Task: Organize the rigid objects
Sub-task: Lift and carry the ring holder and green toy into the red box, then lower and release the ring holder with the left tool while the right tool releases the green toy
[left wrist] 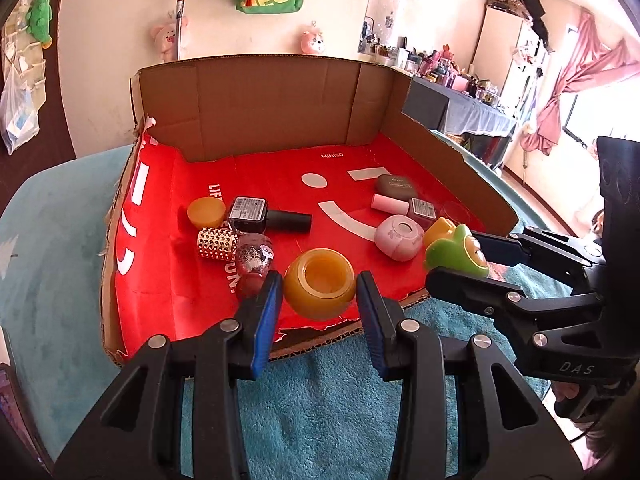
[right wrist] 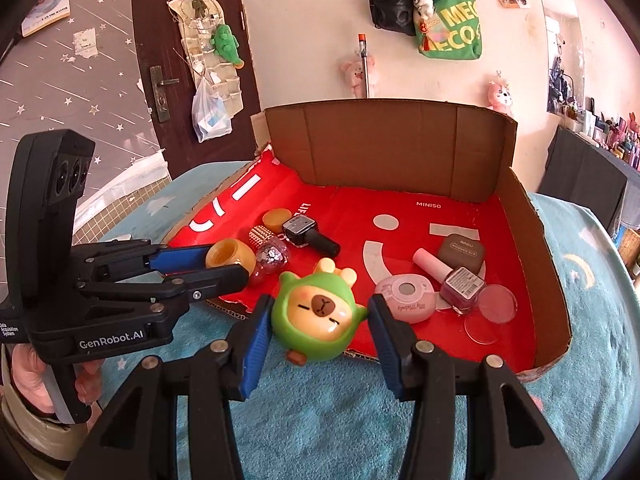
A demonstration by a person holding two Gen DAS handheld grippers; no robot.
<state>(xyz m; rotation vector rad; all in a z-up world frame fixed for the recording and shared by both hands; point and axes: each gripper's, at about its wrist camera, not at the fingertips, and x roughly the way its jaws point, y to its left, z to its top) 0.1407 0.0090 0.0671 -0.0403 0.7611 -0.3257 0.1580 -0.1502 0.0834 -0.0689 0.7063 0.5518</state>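
My left gripper is shut on an open amber jar, its blue pads pressed on both sides, at the near edge of a cardboard tray lined in red. My right gripper is shut on a green capybara toy, also at the tray's near edge. In the left wrist view the right gripper and the toy appear at the right. In the right wrist view the left gripper with the jar sits at the left.
Inside the tray lie an amber lid, a black polish bottle, a glitter bottle with a studded cap, a pink round case, a brown compact, a pink polish bottle and a clear disc. A teal fuzzy cover surrounds it.
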